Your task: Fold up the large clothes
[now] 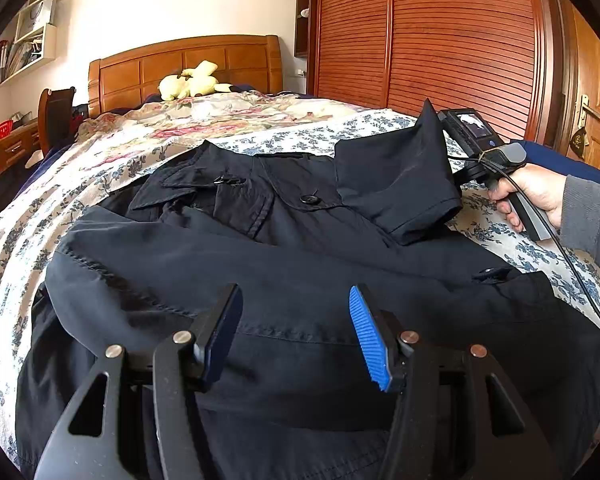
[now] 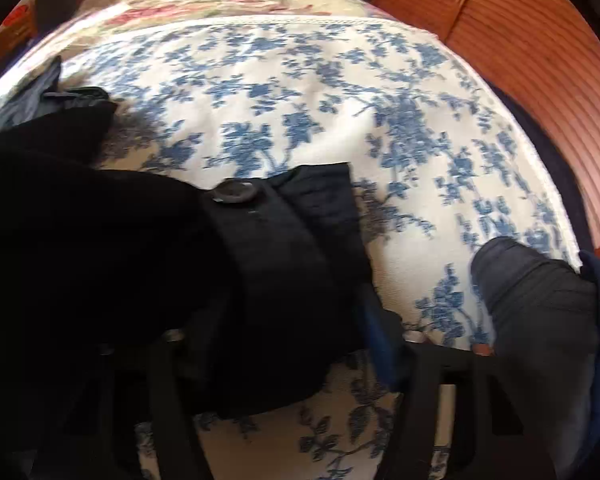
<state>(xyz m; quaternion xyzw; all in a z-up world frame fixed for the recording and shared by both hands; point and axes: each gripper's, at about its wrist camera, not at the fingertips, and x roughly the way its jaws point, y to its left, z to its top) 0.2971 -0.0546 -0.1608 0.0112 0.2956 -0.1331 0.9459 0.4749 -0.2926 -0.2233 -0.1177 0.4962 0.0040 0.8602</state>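
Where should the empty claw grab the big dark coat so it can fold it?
Probably the dark navy coat's near left edge, by the shoulder seam. The fabric there lies flat on the blue-flowered bedspread with a free border, so the left claw, open above the cloth, could come from the left side, low, and pinch that edge.

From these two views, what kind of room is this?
A home bedroom, most likely: a bed with a wooden headboard, a floral bedspread under the dark coat, and a louvred wooden wardrobe alongside.
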